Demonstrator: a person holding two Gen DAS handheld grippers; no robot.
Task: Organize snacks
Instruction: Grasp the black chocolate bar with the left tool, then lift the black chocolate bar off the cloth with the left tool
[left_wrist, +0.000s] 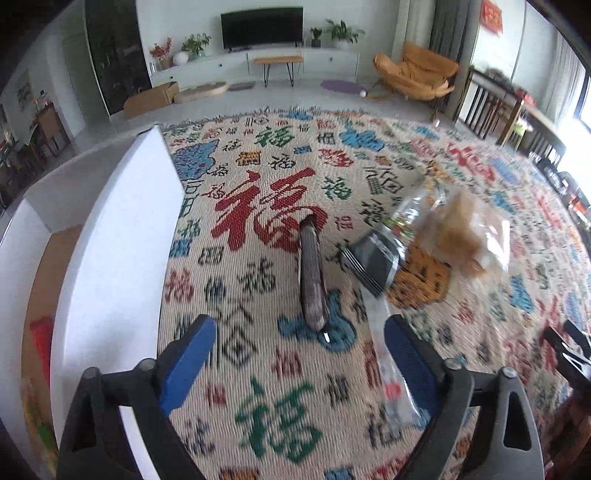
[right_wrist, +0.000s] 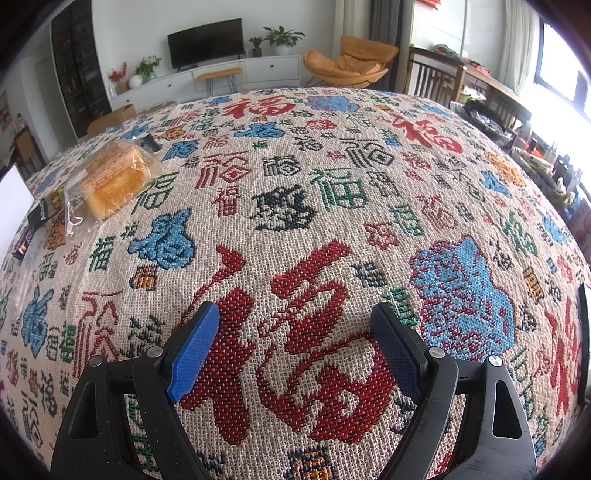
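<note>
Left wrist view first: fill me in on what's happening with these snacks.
Someone is sorting snacks on a patterned cloth with a hand-held gripper in each hand. The left hand-held gripper is open and empty, hovering beside a white box, with a dark snack bar and a clear empty-looking wrapper just ahead. A bagged bread cake lies further right. The right hand-held gripper is also open, over bare cloth, holding nothing.
</note>
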